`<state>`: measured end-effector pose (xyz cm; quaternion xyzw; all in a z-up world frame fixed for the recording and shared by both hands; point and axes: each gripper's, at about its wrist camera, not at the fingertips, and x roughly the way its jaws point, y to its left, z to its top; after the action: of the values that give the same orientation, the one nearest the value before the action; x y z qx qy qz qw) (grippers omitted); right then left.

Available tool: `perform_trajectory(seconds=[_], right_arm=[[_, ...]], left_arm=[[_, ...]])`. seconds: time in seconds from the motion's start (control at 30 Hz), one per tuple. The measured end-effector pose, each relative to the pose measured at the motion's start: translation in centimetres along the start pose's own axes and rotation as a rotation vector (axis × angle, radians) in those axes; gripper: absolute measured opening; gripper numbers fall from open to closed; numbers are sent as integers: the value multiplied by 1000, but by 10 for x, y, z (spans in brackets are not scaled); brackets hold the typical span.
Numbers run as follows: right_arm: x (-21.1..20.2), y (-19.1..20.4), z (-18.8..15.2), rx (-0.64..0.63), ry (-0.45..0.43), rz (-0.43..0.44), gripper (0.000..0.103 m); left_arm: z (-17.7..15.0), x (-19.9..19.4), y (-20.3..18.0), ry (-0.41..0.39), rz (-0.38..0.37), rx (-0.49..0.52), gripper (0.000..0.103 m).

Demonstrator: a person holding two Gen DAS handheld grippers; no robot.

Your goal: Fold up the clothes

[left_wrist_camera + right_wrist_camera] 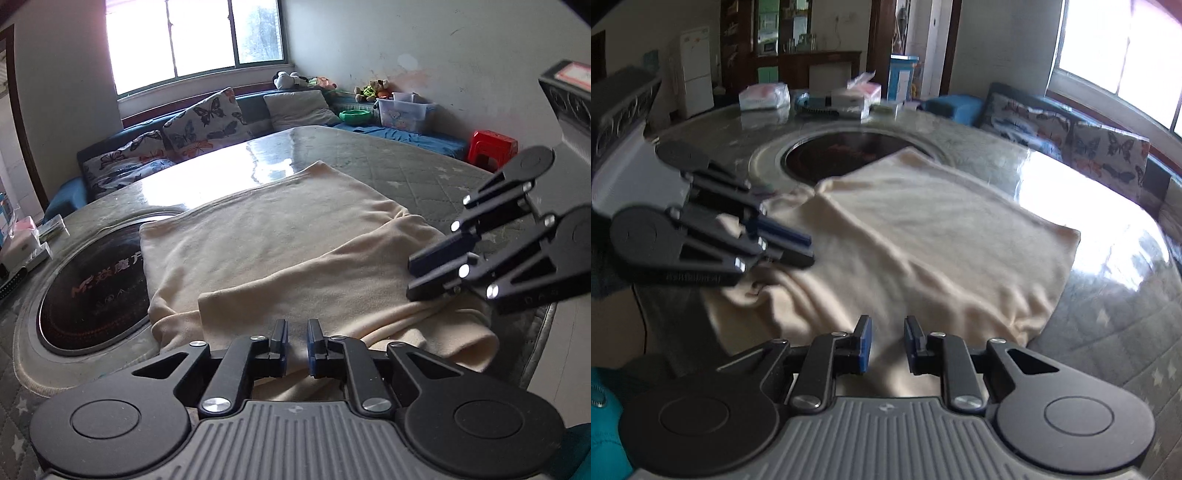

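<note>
While the cream garment (pixel 280 236) is lying partly folded on the table (pixel 406 166) beside the cooktop (pixel 92 288), the left gripper (pixel 297 341) is hovering narrowly parted, gripping nothing; the right gripper (pixel 886 343) is doing likewise.

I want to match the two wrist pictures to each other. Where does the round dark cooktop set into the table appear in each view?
Left wrist view: the cooktop is at the lower left, left of the cream garment.
Right wrist view: the cooktop is at the upper centre, beyond the garment's far corner.
Shared landmark: the butterfly-print cushions below the window.
</note>
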<state>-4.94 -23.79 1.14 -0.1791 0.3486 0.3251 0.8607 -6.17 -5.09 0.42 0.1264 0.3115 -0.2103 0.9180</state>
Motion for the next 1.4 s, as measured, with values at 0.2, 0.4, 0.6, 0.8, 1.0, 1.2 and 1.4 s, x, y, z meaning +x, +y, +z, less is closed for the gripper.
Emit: perform_trajectory(seconds=[0.2,0.4,0.6,0.8,1.0,1.2,1.4], right_arm=[[-6,8,-3,-32,-12,-5,19],[-7,9,-4,-42,-8,-4,19],[-20,6,-3,-34,-15,-6,24],[-32,15,-10,-86,6,-31,28],[-43,24,-19,-159,24,-43,38],[-42,32,-27,-235,34,-16,43],[-25,29,-21,-232,-11,-31,44]], left_arm=[[-8,-29,10,-35,14,28,32],[-35,-62,5,-32,-12,165,39],[-54,-64,-18,-49,0,340,41],[-53,-47,-32,-94,-2,392,41],[-42,-38,-26,-117,-9,335,16],[-14,-33,-2,-142,-13,185,12],[-3,-24,3,-135,-19,169,12]])
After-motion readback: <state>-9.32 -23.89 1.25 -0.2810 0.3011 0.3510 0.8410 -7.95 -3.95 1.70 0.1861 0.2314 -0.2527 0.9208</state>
